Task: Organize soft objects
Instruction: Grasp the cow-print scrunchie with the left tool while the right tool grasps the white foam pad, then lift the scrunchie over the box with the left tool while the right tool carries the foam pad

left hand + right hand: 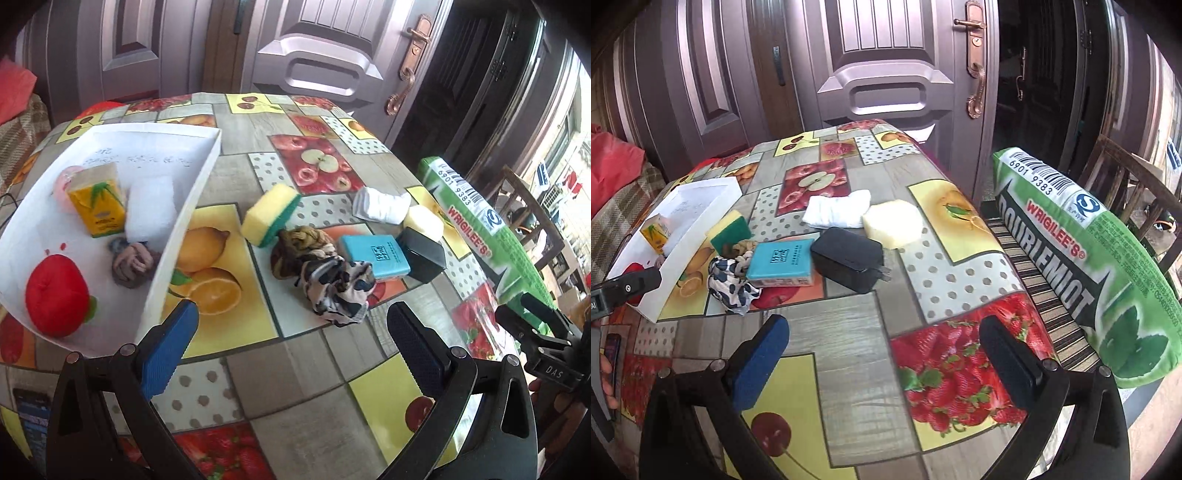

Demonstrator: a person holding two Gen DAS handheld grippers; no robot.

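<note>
A white box [207, 170] at the table's left holds a red plush tomato [57, 295], a yellow tissue pack [98, 205], a white sponge [151, 212] and a brown scrunchie [133, 266]. On the table lie a yellow-green sponge [271, 214], a braided brown scrunchie [299, 247], a patterned cloth scrunchie [338, 291], a white folded cloth [380, 203] and a pale yellow sponge [423, 221]. My left gripper [291, 350] is open and empty, just short of the patterned scrunchie. My right gripper [882, 362] is open and empty above the near table edge.
A teal box [375, 256] and a black charger [423, 258] lie among the soft things. A green gum-pack pillow [1082, 258] lies on a chair to the right. A door stands behind the table. A phone [611, 354] lies at the near left edge.
</note>
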